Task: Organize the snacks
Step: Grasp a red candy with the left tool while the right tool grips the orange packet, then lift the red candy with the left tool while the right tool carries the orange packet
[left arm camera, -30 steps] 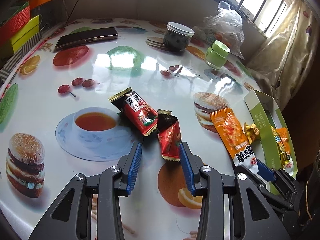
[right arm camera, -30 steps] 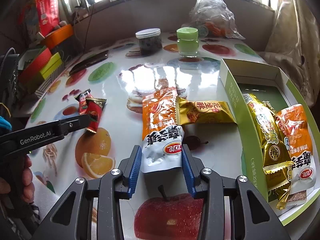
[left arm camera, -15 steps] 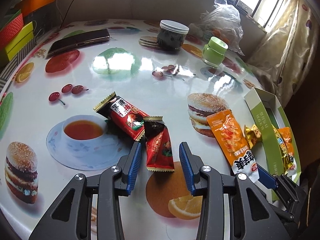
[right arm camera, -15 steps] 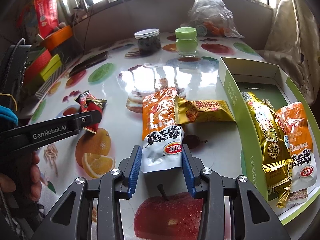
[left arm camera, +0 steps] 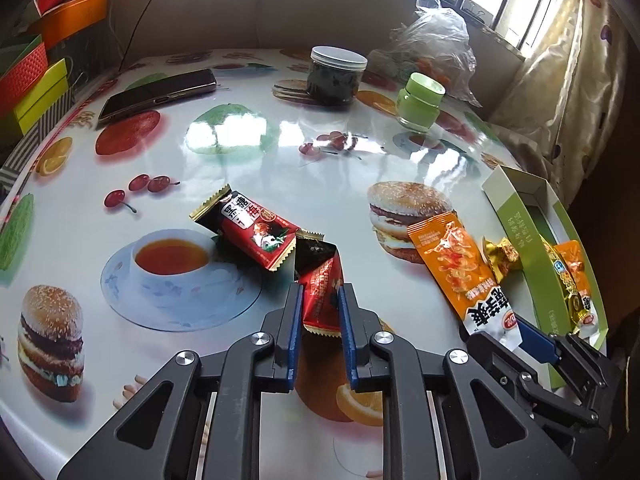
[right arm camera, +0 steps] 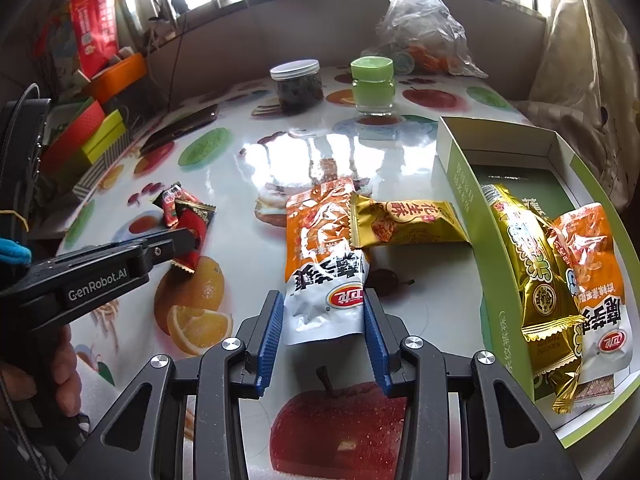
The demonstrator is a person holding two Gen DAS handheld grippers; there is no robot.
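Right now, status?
Left claw shut on red snack packet. Right claw open, straddling orange snack packet. Gold packet alongside.

green box (left arm camera: 516, 216): near end cut off by right gripper (left arm camera: 532, 344) | packets inside (left arm camera: 572, 280): mostly hidden behind wall | jar contents (right arm camera: 298, 90): too dark to tell

You see a glossy, smooth printed tablecloth (left arm camera: 280, 148) mirroring window glare at upper centre, crinkly shiny foil snack wrappers (right arm camera: 404, 222), a matt cardboard box (right arm camera: 460, 184), and ribbed blue pads (left arm camera: 294, 320).

phone (left arm camera: 158, 94), dark jar (left arm camera: 336, 76), green jar (left arm camera: 420, 102), plastic bag (left arm camera: 434, 46)
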